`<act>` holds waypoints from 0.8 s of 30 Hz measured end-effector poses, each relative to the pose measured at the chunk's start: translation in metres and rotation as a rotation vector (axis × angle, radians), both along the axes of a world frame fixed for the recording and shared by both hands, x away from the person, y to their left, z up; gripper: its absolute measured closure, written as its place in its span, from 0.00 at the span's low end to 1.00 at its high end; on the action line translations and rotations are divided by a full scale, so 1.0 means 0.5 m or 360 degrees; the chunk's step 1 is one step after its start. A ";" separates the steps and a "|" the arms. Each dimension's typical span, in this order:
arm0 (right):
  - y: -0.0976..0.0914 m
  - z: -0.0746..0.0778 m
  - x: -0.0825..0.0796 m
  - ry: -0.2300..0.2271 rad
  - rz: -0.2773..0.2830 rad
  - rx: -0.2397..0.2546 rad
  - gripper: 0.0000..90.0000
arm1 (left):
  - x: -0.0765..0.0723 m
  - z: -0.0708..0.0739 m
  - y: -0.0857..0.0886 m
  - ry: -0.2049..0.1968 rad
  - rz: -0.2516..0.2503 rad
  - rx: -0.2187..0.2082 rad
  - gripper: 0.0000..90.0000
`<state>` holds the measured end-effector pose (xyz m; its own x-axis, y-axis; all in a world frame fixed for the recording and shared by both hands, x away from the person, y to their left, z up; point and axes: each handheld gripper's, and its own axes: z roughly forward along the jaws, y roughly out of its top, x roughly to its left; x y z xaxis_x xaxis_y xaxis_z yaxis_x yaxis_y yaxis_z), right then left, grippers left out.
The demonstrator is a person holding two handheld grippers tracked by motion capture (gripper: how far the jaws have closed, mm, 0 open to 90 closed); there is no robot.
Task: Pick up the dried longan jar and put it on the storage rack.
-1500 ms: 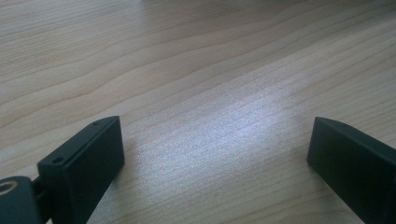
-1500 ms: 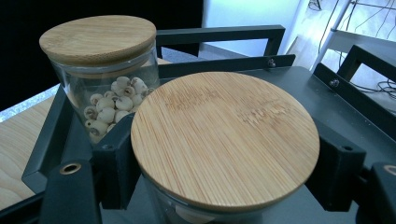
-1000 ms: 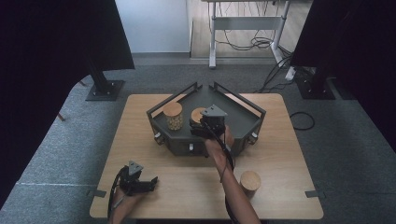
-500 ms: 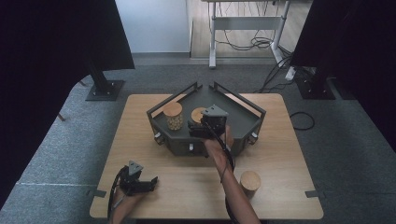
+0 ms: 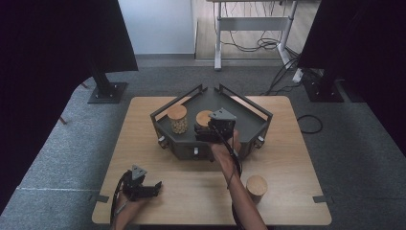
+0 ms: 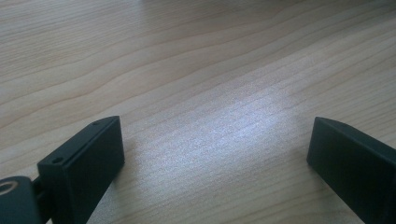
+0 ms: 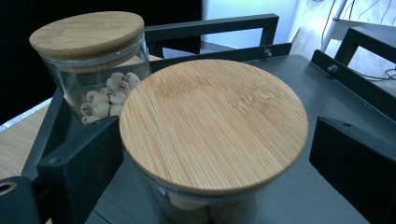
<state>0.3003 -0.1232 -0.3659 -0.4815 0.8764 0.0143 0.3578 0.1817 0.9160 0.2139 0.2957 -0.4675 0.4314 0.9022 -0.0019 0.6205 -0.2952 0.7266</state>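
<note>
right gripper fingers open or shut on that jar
Open: the right gripper has just spread its fingers; the jar stands between them, a gap showing at the right finger.

Glass jar (image 7: 205, 154) w/ round bamboo lid, upright, stands in the dark tray (image 5: 249, 122), approx. mid-tray. Lid shut flat on top; contents can't be made out. A 2nd jar (image 7: 93, 65), same lid, holds pale beads, just beside it at the tray's left.

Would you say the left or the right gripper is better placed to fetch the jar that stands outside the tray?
Right, probably. The loose jar stands beside the right forearm, and the right gripper has just opened around the tray jar. The left gripper rests across the table.
</note>
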 end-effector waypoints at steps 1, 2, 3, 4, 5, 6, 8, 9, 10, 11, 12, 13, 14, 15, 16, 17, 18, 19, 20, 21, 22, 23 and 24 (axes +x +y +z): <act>-0.001 0.000 -0.001 -0.0007 0.0001 -0.0001 0.03 | 0.000 0.000 0.000 0.0000 0.0000 0.0000 0.04; -0.001 0.000 -0.003 -0.0010 0.0001 -0.0003 0.03 | 0.000 0.000 0.000 0.0000 0.0000 0.0000 0.04; -0.002 0.001 -0.005 -0.0017 0.0001 -0.0002 0.03 | 0.000 0.000 0.000 0.0000 0.0000 0.0000 0.04; -0.003 0.001 -0.007 -0.0021 -0.0001 0.0000 0.03 | 0.000 0.000 0.000 0.0001 0.0000 0.0000 0.04; -0.003 0.002 -0.009 -0.0024 -0.0004 0.0002 0.03 | 0.000 0.000 0.000 0.0001 0.0000 0.0000 0.04; -0.003 0.003 -0.011 -0.0028 -0.0003 0.0002 0.03 | 0.000 0.000 0.000 0.0001 0.0000 -0.0001 0.04; -0.002 0.005 -0.017 -0.0041 -0.0001 -0.0010 0.03 | 0.000 0.000 0.000 0.0001 0.0000 0.0000 0.04; -0.002 0.005 -0.017 -0.0041 -0.0001 -0.0010 0.03 | 0.000 0.000 0.000 0.0001 0.0000 0.0000 0.04; -0.003 0.007 -0.021 -0.0045 -0.0003 -0.0009 0.04 | 0.000 0.000 0.000 0.0001 0.0000 -0.0001 0.04; -0.005 0.007 -0.022 -0.0050 0.0002 -0.0007 0.04 | 0.000 0.000 0.000 0.0001 0.0000 -0.0001 0.04; -0.006 0.009 -0.024 -0.0050 0.0005 -0.0010 0.05 | 0.000 0.000 0.000 0.0001 0.0000 -0.0001 0.04; -0.006 0.010 -0.026 -0.0055 0.0005 -0.0018 0.05 | 0.000 0.000 0.000 0.0001 0.0000 -0.0001 0.04; -0.006 0.011 -0.027 -0.0057 0.0003 -0.0021 0.05 | 0.000 0.000 0.000 0.0001 0.0000 0.0000 0.04; -0.009 0.012 -0.028 -0.0057 0.0003 -0.0021 0.05 | 0.000 0.000 0.000 0.0000 0.0000 0.0000 0.04; -0.010 0.012 -0.030 -0.0060 0.0001 -0.0020 0.05 | 0.000 0.000 0.000 0.0000 0.0000 0.0000 0.04; -0.012 0.012 -0.033 -0.0063 0.0000 -0.0022 0.05 | 0.000 0.000 0.000 0.0000 0.0000 0.0000 0.04; -0.013 0.013 -0.034 -0.0068 0.0002 -0.0025 0.06 | 0.000 0.000 0.000 0.0000 0.0000 0.0000 0.04; -0.015 0.013 -0.036 -0.0070 0.0002 -0.0022 0.06 | 0.000 0.000 0.000 0.0000 0.0000 0.0000 0.04; -0.017 0.013 -0.039 -0.0073 0.0001 -0.0018 0.06 | 0.000 0.000 0.000 0.0000 0.0000 0.0000 0.04; -0.018 0.013 -0.041 -0.0075 0.0001 -0.0016 0.06 | 0.000 0.000 0.000 0.0000 0.0000 0.0000 0.04; -0.020 0.013 -0.043 -0.0079 0.0003 -0.0022 0.06 | 0.000 0.000 0.000 0.0000 0.0000 0.0000 0.04; -0.020 0.014 -0.045 -0.0081 0.0001 -0.0026 0.07 | 0.000 0.000 0.000 0.0000 0.0000 0.0000 0.04; -0.021 0.014 -0.047 -0.0086 0.0004 -0.0029 0.07 | 0.000 0.000 0.000 0.0000 0.0000 -0.0001 0.04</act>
